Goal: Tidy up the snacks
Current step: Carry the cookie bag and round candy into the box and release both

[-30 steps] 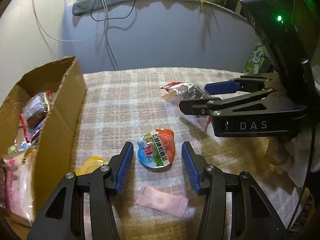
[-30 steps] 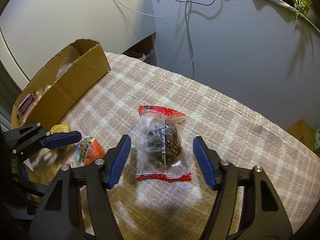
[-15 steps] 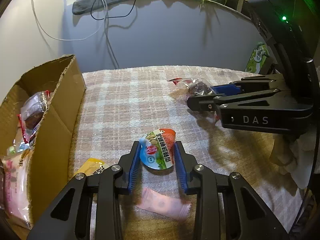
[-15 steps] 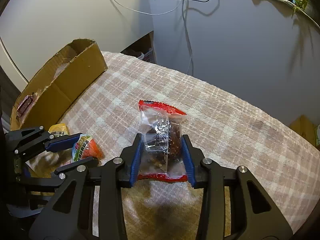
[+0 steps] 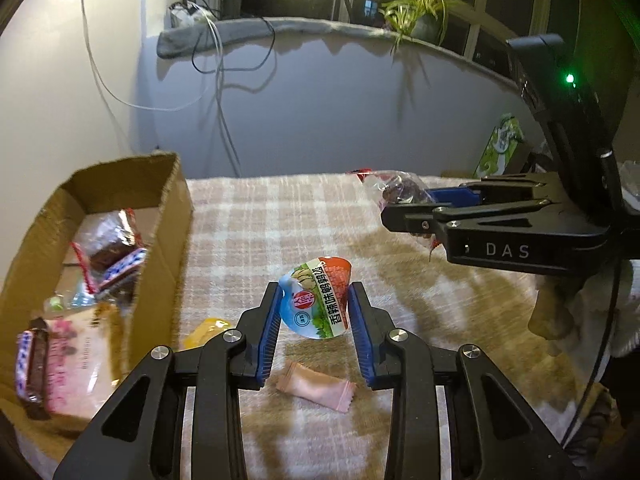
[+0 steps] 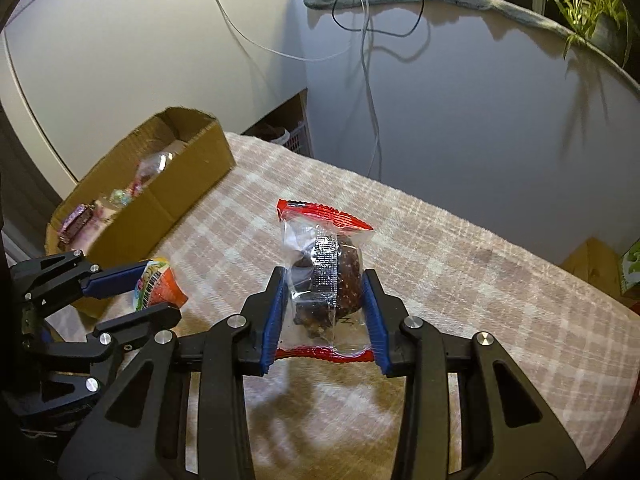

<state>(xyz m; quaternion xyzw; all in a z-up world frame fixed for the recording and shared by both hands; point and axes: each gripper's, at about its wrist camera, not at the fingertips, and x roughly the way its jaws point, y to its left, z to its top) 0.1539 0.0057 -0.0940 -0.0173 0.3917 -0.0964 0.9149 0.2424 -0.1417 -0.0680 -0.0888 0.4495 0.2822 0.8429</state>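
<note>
The round foil-lidded snack cup (image 5: 316, 300), printed in blue, green and orange, sits clamped between the blue pads of the left gripper (image 5: 314, 312), tipped up so its lid faces the camera, and it appears clear of the plaid cloth (image 5: 248, 232) below it. The pads press on both sides of the cup, with the jaws drawn in narrow around it. From the right wrist view the same cup shows as an orange and green wedge pinched at the left gripper's tips.

The clear packet with red crimped ends (image 6: 324, 276), holding a dark brown cake, is gripped at its middle by the right gripper (image 6: 325, 304). Its blue pads dent the wrapper on either side; one red end pokes out ahead of the fingers, the other hangs between them. In the left wrist view this packet juts from the right gripper's tips, above the cloth and to the right of the cup.

Under the left gripper, on the cloth, lie a pink wrapped sweet (image 5: 316, 386) and, further left, a yellow packet (image 5: 204, 330), partly hidden by the finger. Just left of that stands the open cardboard box (image 5: 172, 248), already holding several wrapped snacks (image 5: 112, 252). Behind the table rises a pale wall (image 5: 320, 112) with cables (image 5: 220, 92) hanging down and a potted plant (image 5: 420, 16) on the ledge.
</note>
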